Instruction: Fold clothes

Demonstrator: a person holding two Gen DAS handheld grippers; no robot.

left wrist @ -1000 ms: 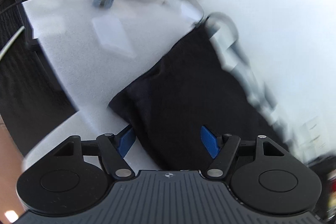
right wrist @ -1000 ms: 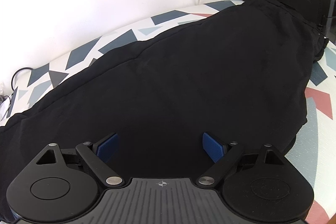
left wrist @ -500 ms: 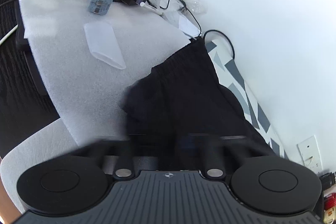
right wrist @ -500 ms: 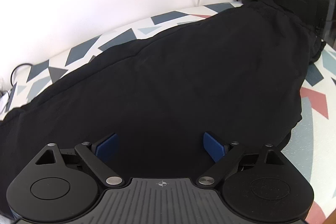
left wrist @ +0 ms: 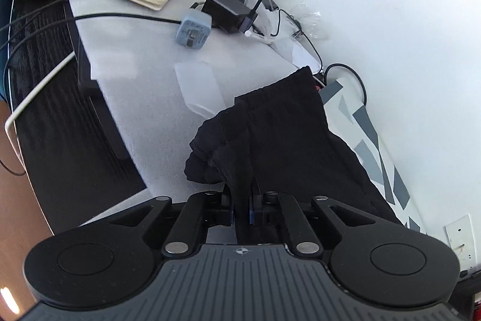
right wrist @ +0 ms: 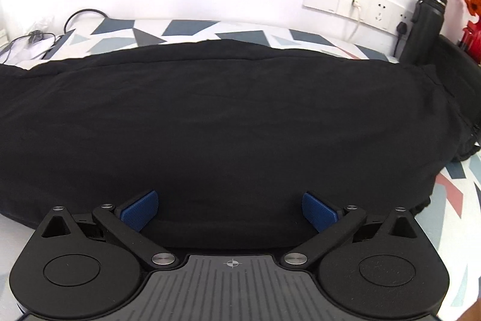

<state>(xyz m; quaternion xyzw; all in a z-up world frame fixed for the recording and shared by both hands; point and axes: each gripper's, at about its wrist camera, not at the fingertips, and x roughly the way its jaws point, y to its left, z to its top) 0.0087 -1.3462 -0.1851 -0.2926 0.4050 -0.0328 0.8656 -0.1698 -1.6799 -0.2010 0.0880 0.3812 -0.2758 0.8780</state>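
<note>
Left tool (left wrist: 242, 208) clamped on black garment (left wrist: 288, 134) edge, bunched fabric lifted off white foam sheet (left wrist: 144, 80).

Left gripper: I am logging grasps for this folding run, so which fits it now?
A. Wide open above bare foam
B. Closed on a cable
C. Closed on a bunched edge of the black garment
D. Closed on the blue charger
C: in the left wrist view the left gripper has its jaws drawn together on a raised fold of the black garment, while the blue charger lies apart on the white foam.
</note>
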